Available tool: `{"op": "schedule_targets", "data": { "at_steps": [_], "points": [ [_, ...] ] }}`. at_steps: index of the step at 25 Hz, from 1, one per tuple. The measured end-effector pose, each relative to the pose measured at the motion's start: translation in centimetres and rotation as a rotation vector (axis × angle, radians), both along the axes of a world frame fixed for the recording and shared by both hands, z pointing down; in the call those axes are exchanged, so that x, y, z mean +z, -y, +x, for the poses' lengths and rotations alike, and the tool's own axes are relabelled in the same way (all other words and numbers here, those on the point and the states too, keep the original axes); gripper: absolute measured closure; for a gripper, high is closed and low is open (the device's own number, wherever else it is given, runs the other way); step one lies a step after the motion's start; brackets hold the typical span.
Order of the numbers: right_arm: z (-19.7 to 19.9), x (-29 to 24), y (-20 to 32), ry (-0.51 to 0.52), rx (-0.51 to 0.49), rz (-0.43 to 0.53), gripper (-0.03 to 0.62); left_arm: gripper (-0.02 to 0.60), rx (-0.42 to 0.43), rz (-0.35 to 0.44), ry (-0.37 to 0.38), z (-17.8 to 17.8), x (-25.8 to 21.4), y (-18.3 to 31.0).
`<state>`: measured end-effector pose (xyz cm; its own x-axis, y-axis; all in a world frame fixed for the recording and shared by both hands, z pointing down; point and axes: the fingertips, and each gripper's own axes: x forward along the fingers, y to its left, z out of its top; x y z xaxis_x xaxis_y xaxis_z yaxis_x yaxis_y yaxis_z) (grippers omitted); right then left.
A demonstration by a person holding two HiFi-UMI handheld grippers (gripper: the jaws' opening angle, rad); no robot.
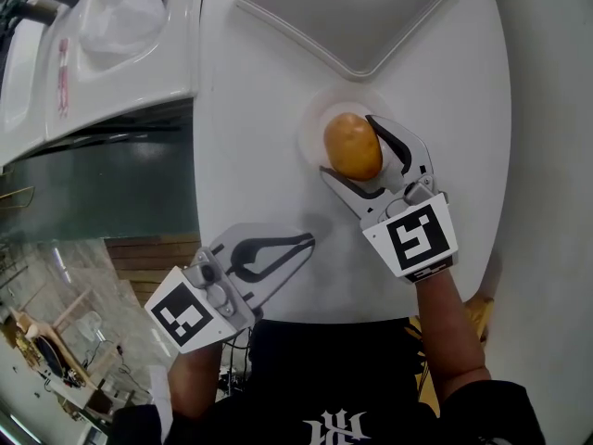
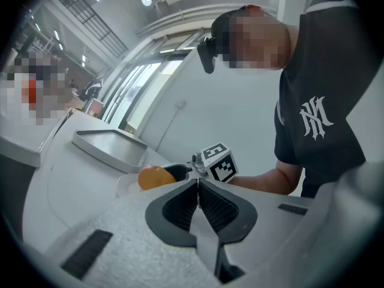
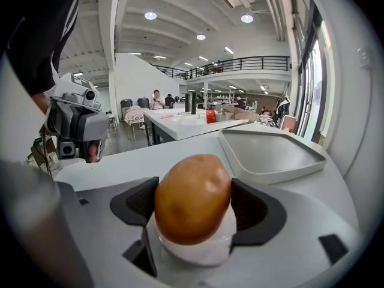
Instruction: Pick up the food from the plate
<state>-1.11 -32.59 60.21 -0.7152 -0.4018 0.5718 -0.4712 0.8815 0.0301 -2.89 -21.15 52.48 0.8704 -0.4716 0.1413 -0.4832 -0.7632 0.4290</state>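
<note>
A golden-brown, oval piece of food (image 1: 352,145) stands on a small white plate (image 1: 310,130) on the white round table. My right gripper (image 1: 350,148) reaches over the plate with one jaw on each side of the food. In the right gripper view both black pads (image 3: 135,201) lie against the flanks of the food (image 3: 193,197), which sits on the plate (image 3: 198,254). My left gripper (image 1: 309,240) lies low near the table's front edge, shut and empty. Its view shows the closed jaws (image 2: 198,188), and the food (image 2: 153,177) beyond them.
A grey tray (image 1: 352,17) lies on the table just beyond the plate and also shows in the right gripper view (image 3: 270,152). A white counter (image 1: 120,54) stands past the table's left edge. The floor drops away to the left.
</note>
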Motion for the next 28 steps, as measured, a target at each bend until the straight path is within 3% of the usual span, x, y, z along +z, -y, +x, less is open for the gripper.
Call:
{"op": "schedule_targets", "data": {
  "at_steps": [7,11,18,28],
  "points": [
    [1.1,-6.3,-3.9,0.055,0.010,0.077,0.217,0.572,-0.027,0.011,0.035,0.1,-2.6,-4.9],
    [1.6,-11.9,-6.7,0.115,0.034,0.174,0.217,0.572,-0.022,0.107,0.061,0.0,-6.1,-7.8],
    [2.9,-20.9,-17.0,0.150,0.032,0.297,0.217,0.572,0.002,0.235,0.064,0.5,-13.9,-17.1],
    [4.4,-28.2,-31.8,0.187,-0.004,0.442,0.217,0.572,0.034,0.412,0.038,0.4,-20.9,-28.2]
  ]
}}
